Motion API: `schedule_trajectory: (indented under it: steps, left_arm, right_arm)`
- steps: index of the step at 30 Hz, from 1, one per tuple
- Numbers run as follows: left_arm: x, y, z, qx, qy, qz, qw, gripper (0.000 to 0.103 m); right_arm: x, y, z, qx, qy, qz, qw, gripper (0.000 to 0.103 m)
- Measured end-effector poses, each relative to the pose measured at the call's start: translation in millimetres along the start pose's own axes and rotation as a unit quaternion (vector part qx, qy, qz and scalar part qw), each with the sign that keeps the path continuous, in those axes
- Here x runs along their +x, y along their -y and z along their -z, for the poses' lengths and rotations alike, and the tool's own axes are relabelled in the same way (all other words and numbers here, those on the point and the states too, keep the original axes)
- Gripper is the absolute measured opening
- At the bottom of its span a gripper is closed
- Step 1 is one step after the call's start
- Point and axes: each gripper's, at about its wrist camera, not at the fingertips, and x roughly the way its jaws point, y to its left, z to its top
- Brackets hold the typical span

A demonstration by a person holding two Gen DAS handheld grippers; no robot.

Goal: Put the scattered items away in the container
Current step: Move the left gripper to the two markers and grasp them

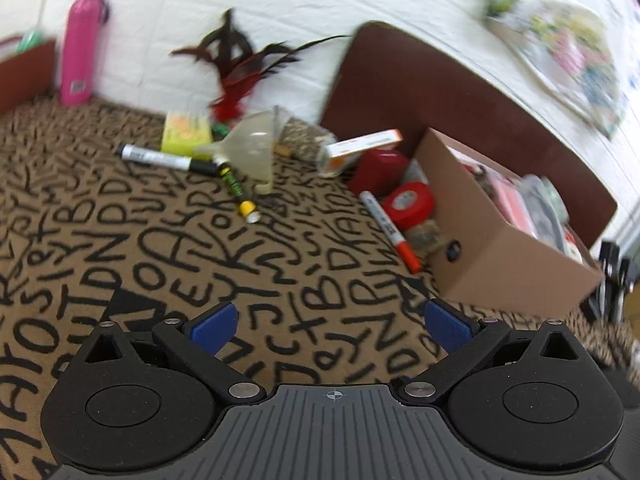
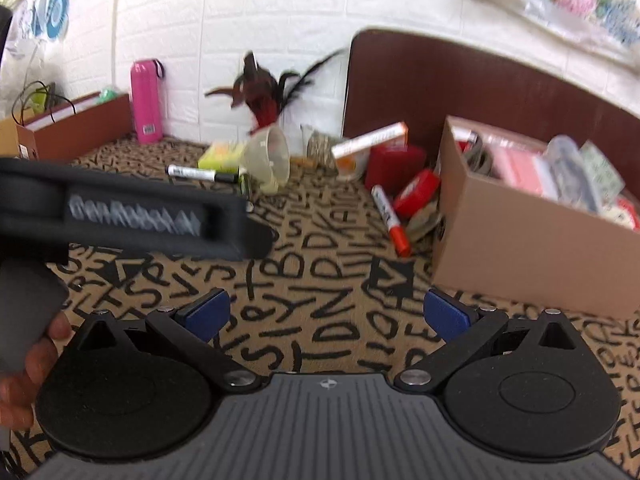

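Left tongs: yours are wide, holding nothing.
Right tongs: wide too.
Box: pens beside it.

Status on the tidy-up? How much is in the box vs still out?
Partly done: the cardboard box already holds several packets. Nothing is in hand; the left claw and the right claw are both open and empty. Still out on the lettered cloth: red-capped marker, red tape roll, funnel, black marker, yellow pad, feather toy.
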Motion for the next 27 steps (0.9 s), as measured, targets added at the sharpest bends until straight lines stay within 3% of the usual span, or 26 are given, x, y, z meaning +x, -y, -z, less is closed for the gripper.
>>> schedule_trajectory:
  steps: [10, 18, 24, 27]
  left_arm:
    - [28, -49, -34, -0.032, 0.009, -0.038, 0.9987, 0.101]
    - [51, -92, -83, -0.04, 0.022, -0.056, 0.9974, 0.099]
    - [76, -127, -123, -0.054, 0.035, -0.099, 0.993, 0.099]
    - [89, -139, -139, -0.046, 0.029, -0.098, 0.9937, 0.096]
  right_arm:
    - [53, -13, -19, -0.005, -0.02, -0.032, 0.999, 0.102]
    - [101, -39, -44, -0.024, -0.022, -0.065, 0.997, 0.102]
    - [133, -53, -62, -0.03, -0.024, -0.079, 0.996, 0.102]
    - [148, -60, -70, -0.037, -0.026, -0.083, 0.995, 0.102]
